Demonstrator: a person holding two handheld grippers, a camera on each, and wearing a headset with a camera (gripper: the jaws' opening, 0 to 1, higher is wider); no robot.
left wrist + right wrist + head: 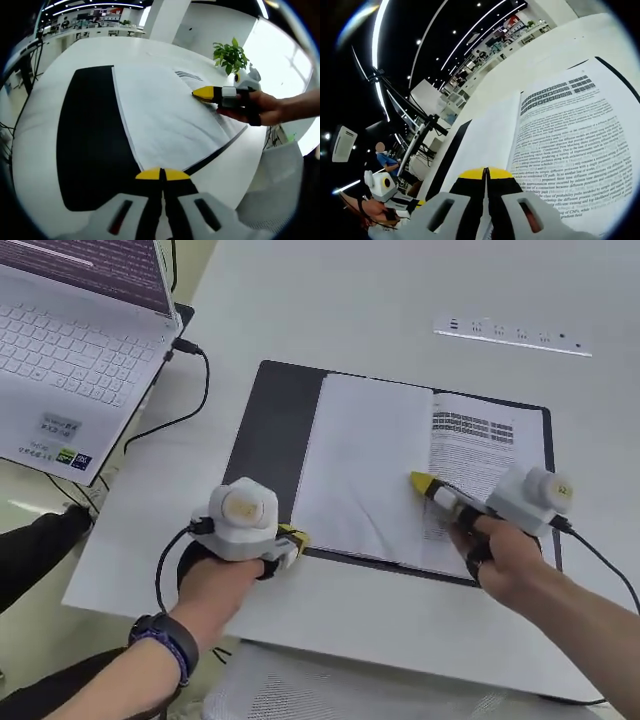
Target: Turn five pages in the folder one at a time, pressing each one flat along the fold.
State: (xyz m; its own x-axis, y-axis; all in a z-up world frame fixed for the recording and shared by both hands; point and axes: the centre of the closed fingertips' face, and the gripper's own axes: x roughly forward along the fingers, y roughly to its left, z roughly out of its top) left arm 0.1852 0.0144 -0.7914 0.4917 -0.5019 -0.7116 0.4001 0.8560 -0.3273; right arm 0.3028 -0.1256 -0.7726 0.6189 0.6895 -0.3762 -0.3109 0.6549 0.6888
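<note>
Right gripper (420,481), 2 jaws pinched together empty, presses the turned page (360,460) by the fold (430,415) to flatten it — left gripper (295,538), likewise closed, parks at the folder (262,430) edge.

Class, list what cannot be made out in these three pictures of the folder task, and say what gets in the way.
- Head view: the print on the right page is too small to read.
- Head view: the folder has its near right corner hidden behind the right hand.
- Head view: the laptop is cut off by the frame edges.
- Whether the right tongs touch the paper: cannot tell.
</note>
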